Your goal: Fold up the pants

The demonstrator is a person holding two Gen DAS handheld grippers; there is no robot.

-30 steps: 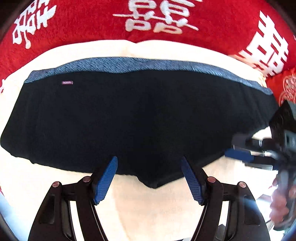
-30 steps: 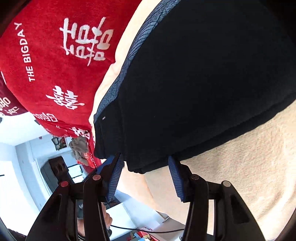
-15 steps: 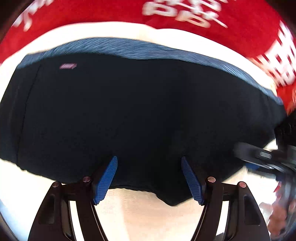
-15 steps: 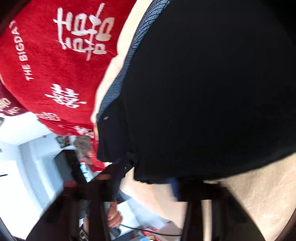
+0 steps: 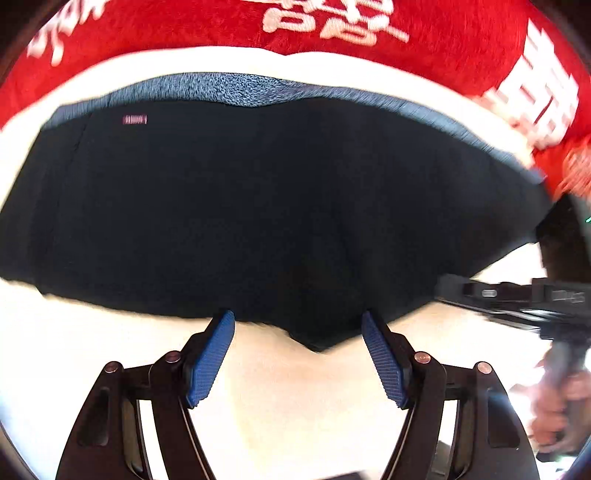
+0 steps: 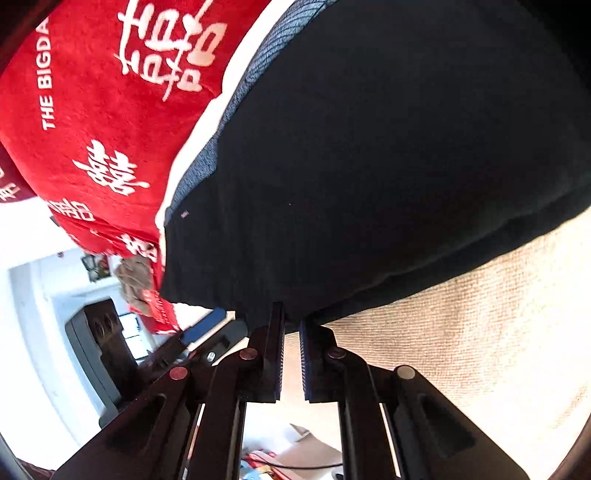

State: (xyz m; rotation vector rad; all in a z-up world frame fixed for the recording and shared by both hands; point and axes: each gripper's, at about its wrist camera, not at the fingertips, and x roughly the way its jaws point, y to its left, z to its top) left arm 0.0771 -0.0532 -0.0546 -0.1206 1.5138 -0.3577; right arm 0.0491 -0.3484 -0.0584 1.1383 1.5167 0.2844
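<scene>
Black pants (image 5: pixel 258 206) with a grey-blue waistband (image 5: pixel 236 86) lie flat on a cream cloth (image 5: pixel 295 398). My left gripper (image 5: pixel 297 319) is open, its blue pads at the pants' near edge on either side of the crotch point. In the right wrist view the pants (image 6: pixel 388 155) fill the upper frame. My right gripper (image 6: pixel 291 321) is shut on the pants' lower edge near the corner. It also shows at the right of the left wrist view (image 5: pixel 517 299), with the hand that holds it.
A red blanket with white characters (image 5: pixel 332 22) lies beyond the waistband, also in the right wrist view (image 6: pixel 110 110). The cream cloth (image 6: pixel 480 332) ends at the bed's edge on the right wrist view's left, with a room and dark furniture (image 6: pixel 107 350) below.
My right gripper moved onto the pants' edge and shut on it. My left gripper stayed open, moved toward the pants, then eased back a little.
</scene>
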